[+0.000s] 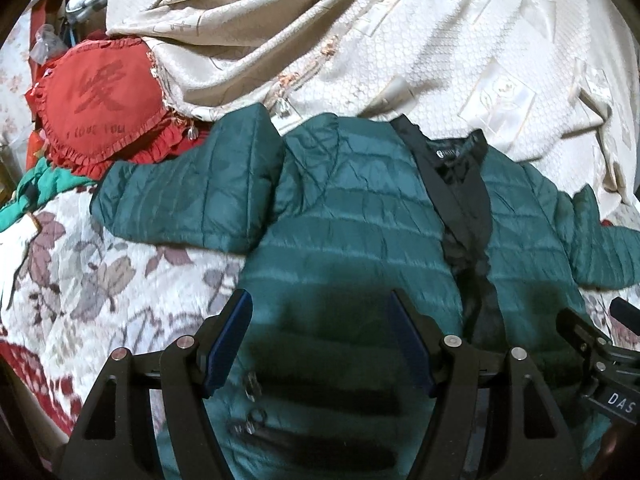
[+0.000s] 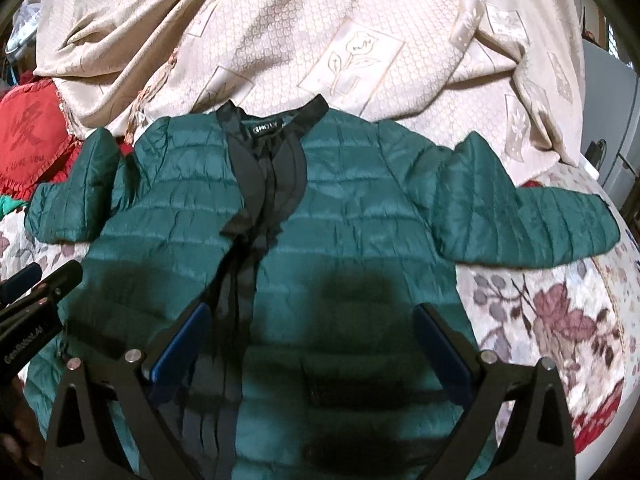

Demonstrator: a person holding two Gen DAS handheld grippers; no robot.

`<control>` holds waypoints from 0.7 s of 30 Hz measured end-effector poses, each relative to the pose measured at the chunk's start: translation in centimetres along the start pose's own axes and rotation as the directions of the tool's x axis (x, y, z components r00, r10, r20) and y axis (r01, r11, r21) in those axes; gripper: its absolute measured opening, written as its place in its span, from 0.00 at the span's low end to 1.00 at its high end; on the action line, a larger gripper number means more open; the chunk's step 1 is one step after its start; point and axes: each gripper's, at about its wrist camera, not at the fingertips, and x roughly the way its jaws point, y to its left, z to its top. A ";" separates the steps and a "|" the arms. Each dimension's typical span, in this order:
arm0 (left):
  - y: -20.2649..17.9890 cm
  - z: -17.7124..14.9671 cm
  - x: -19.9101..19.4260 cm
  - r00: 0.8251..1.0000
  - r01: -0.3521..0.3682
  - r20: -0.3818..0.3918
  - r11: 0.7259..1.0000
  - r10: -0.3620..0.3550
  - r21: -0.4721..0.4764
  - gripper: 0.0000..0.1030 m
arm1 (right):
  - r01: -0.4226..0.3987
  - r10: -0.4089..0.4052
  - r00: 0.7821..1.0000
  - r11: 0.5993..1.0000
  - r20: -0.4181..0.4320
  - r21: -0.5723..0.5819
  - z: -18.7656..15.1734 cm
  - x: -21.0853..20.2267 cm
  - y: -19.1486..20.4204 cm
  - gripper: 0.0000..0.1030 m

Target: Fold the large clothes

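The dark green quilted puffer jacket with black trim (image 2: 340,216) lies spread face-up on the bed with the floral quilted cover (image 2: 552,320), its collar toward the far side where a rumpled cream embossed bedspread (image 2: 320,40) is heaped, and both sleeves stick out sideways. Nothing looks folded yet: the front panels lie flat and nearly closed, the sleeves are not turned in, so the whole folding job appears to remain, beginning most likely with the sleeves. The left claw (image 1: 320,344) hovers with its blue-padded fingers spread wide over the lower part of the jacket's panel on that side, near the pocket zips, gripping nothing. The right claw (image 2: 312,344) is likewise spread wide and empty, poised over the lower front just beside the black placket. A red heart-shaped frilled cushion (image 1: 100,108) sits toward the far left corner of the bed, just beyond the left sleeve.
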 end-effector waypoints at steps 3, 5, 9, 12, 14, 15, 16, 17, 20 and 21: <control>0.4 0.8 0.8 1.000 -0.012 0.003 1.000 0.012 -0.005 0.51 | -0.018 0.018 1.000 1.000 0.003 0.012 1.0 0.8 0.2 0.99; 0.7 1.2 1.3 1.000 -0.015 -0.001 1.000 0.015 -0.013 0.51 | -0.028 0.028 1.000 0.999 -0.004 0.017 1.4 1.5 0.5 0.99; 1.0 1.7 2.6 1.000 -0.020 -0.014 1.000 0.020 -0.021 0.51 | -0.037 0.038 0.999 0.999 -0.020 0.013 1.8 2.8 1.2 0.99; 1.2 1.9 3.2 1.000 -0.024 -0.016 0.999 0.024 -0.027 0.51 | -0.037 0.037 0.999 0.999 -0.037 0.002 2.0 3.8 1.6 0.99; 1.3 2.1 3.6 0.999 -0.028 -0.017 0.999 0.028 -0.029 0.51 | -0.037 0.037 0.998 0.999 -0.045 0.001 2.0 4.2 1.6 0.99; 1.3 2.1 3.7 0.999 -0.030 -0.018 0.999 0.030 -0.029 0.51 | -0.037 0.037 0.998 0.999 -0.048 0.001 2.1 4.4 1.6 0.99; 1.3 2.1 3.8 0.999 -0.033 -0.018 0.999 0.032 -0.027 0.51 | -0.037 0.037 0.998 0.999 -0.050 0.002 2.1 4.6 1.6 0.99; 1.3 2.1 4.0 0.999 -0.035 -0.017 0.999 0.035 -0.024 0.51 | -0.034 0.034 0.998 0.999 -0.053 0.003 2.2 4.8 1.5 0.99; 1.3 2.2 4.3 0.999 -0.039 -0.017 0.999 0.039 -0.020 0.51 | -0.025 0.025 0.998 1.000 -0.060 0.002 2.4 5.3 1.5 0.99; 1.3 2.2 4.4 0.999 -0.037 -0.017 0.999 0.037 -0.022 0.51 | -0.025 0.025 0.998 1.000 -0.063 0.002 2.4 5.4 1.6 0.99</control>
